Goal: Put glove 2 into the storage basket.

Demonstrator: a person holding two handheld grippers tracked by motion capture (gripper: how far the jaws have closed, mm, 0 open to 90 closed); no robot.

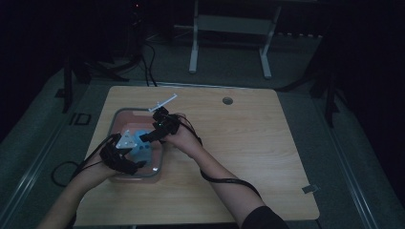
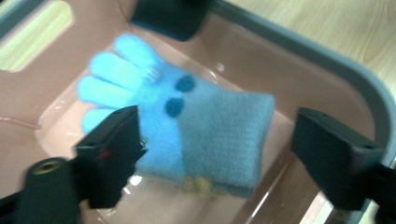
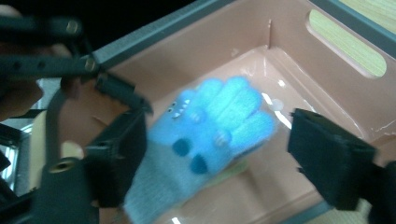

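Glove (image 2: 187,126): blue, flat on the bin's floor, free of both grippers, so it looks dropped off.
Bin (image 1: 119,116): pink, at the table's (image 1: 248,143) left side.
Left gripper (image 2: 215,154): jaws wide, straddling the glove.
Right gripper (image 3: 215,158): jaws wide, above it.

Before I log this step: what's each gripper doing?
Left gripper: open, jaws apart over the blue glove in the pink bin, holding nothing.
Right gripper: open above the same glove, holding nothing.
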